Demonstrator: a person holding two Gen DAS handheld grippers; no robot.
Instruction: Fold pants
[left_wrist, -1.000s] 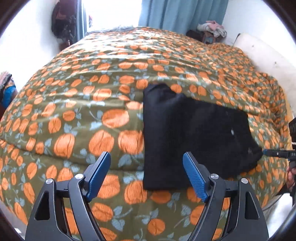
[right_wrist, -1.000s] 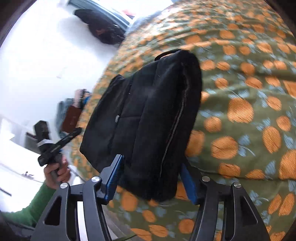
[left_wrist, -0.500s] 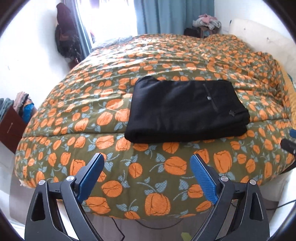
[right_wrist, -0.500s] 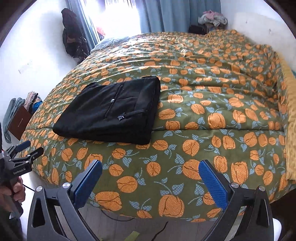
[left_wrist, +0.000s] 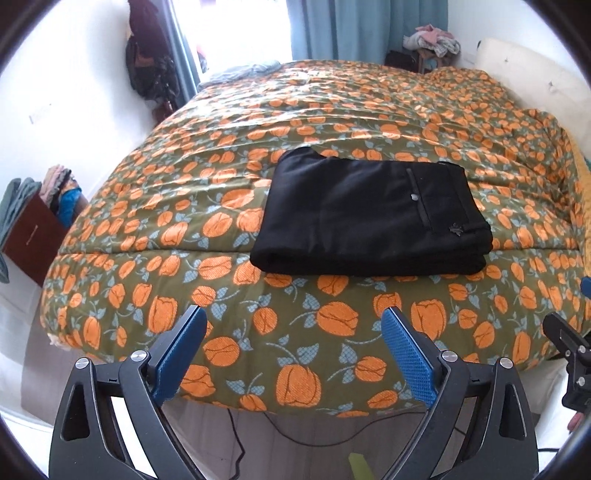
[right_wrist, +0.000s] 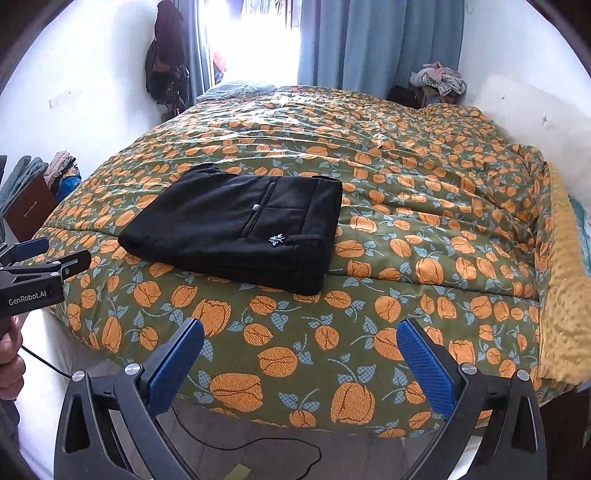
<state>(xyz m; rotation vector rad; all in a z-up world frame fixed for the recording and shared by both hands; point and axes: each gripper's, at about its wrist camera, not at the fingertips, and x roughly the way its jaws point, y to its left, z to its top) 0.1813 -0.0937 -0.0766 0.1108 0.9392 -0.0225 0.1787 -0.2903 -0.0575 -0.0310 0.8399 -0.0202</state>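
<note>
Lying folded into one thick rectangle, the black fabric pants (left_wrist: 373, 218) sit near the front edge of the green quilt with orange tulips (left_wrist: 332, 118) — one garment, nothing around it. Both blue-padded tongs — left gripper (left_wrist: 293, 350) and right gripper (right_wrist: 301, 356) — hang released and empty, well apart from the pants.

A bed (right_wrist: 424, 229) in an orange-flowered quilt is filling the white-walled room; daylight is streaming past blue curtains (right_wrist: 384, 44) at twelve o'clock.
</note>
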